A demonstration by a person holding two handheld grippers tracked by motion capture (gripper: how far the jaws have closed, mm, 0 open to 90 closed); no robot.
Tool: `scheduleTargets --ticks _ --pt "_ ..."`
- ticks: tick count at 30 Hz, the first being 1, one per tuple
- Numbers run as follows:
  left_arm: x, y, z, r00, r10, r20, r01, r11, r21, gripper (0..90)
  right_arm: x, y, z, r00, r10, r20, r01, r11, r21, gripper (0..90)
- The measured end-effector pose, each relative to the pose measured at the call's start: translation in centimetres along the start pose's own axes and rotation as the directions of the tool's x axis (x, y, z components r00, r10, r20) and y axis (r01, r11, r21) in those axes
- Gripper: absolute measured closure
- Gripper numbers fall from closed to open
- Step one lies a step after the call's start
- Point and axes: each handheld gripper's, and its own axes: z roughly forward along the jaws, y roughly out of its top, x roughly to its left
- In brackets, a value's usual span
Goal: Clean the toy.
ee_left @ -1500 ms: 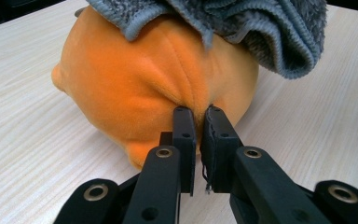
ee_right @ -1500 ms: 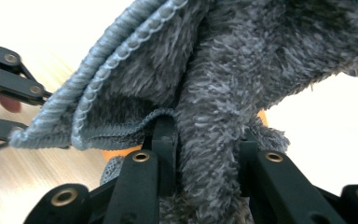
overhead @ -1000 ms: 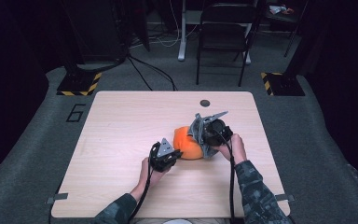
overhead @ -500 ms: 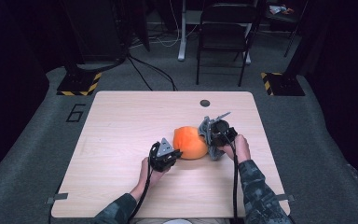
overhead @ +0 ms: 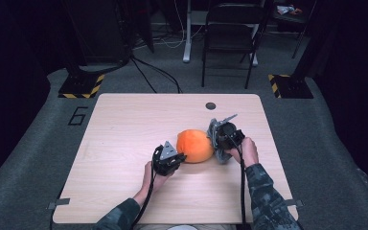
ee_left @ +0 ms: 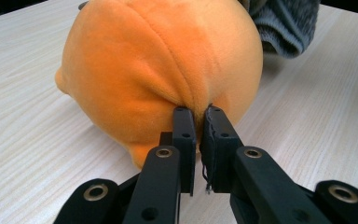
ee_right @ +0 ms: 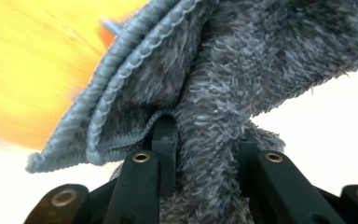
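A pale wooden table (overhead: 124, 143) stands on grey carpet in a dark room. Toward its near right quarter, the left gripper (ee_left: 196, 122) is pinched on a fold of the orange plush toy (ee_left: 158, 65), apparently so that the toy is kept steady on the table. The right gripper (ee_right: 205, 135) is clamped on a bunched grey fleecy cloth (ee_right: 223, 70), held against the toy's right side, probably for wiping it.

Plush toy (ee_left: 158, 70): orange velvety cloth, stitched seams
Cloth (ee_right: 223, 70): grey fluffy terry, corded hem
Table (overhead: 124, 124): pale matt wood-grain laminate
Left gripper (ee_left: 196, 135): matt black plastic
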Motion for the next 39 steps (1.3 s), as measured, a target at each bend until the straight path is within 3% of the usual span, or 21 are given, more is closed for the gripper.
scheduleTargets --ticks 6,13,15,18,21,24,28,29,32,34,36,39 --pt "0.0 0.0 0.0 1.0 0.001 -0.001 -0.001 1.0 -0.001 83.9 1.6 1.3 -2.8 0.998 -0.055 -0.032 0.052 0.993 -0.108 70.3" --pt "-0.2 0.0 0.0 1.0 0.0 0.001 0.0 1.0 -0.002 83.8 4.6 2.4 -4.2 0.9886 -0.133 -0.07 0.115 0.969 -0.221 70.1" --pt "-0.2 0.0 0.0 1.0 0.003 -0.002 -0.003 1.0 -0.004 83.7 5.1 2.6 -3.9 0.9872 -0.141 -0.076 0.121 0.968 -0.222 70.0" --pt "-0.3 0.1 0.0 0.9999 0.014 -0.007 -0.014 0.9999 -0.008 83.4 5.6 2.4 -2.8 0.9874 -0.158 -0.005 0.155 0.972 -0.177 70.0" --pt "-0.4 0.1 0.0 0.9998 0.017 -0.012 -0.017 0.9998 -0.012 82.1 5.2 2.1 -2.2 0.9905 -0.136 0.017 0.137 0.977 -0.161 69.9" --pt "-0.6 0.3 -0.1 0.9985 0.038 -0.04 -0.038 0.9992 -0.008 71.8 4.7 1.9 -1.9 0.9923 -0.124 0.011 0.124 0.979 -0.162 69.9" --pt "-1.3 0.4 0.0 0.9885 0.093 -0.119 -0.093 0.9957 0.007 57.8 4.4 1.8 -1.3 0.9934 -0.114 0.009 0.114 0.979 -0.169 70.0" --pt "-1.5 0.4 0.0 0.9849 0.101 -0.141 -0.1 0.9949 0.01 56.4 4.5 1.7 -1.3 0.9956 -0.093 0.0 0.092 0.982 -0.168 70.0" --pt "-1.7 0.3 0.0 0.974 0.114 -0.196 -0.115 0.9934 0.005 54.2 4.3 1.7 -1.3 0.9955 -0.095 -0.005 0.093 0.982 -0.167 70.1" --pt "-1.6 0.2 -0.1 0.9707 0.1 -0.218 -0.102 0.9948 0.004 52.8 4.2 1.7 -1.2 0.9961 -0.089 -0.006 0.086 0.983 -0.162 70.1" --pt "-1.3 0.3 -0.2 0.9711 0.088 -0.222 -0.091 0.9959 -0.003 52.0 3.9 1.6 -1.1 0.9956 -0.094 -0.009 0.091 0.982 -0.168 70.1" --pt "-1.2 0.0 0.6 0.979 0.073 -0.19 -0.069 0.9972 0.029 51.7 3.7 1.5 -1.0 0.9967 -0.077 -0.024 0.072 0.982 -0.173 70.1"
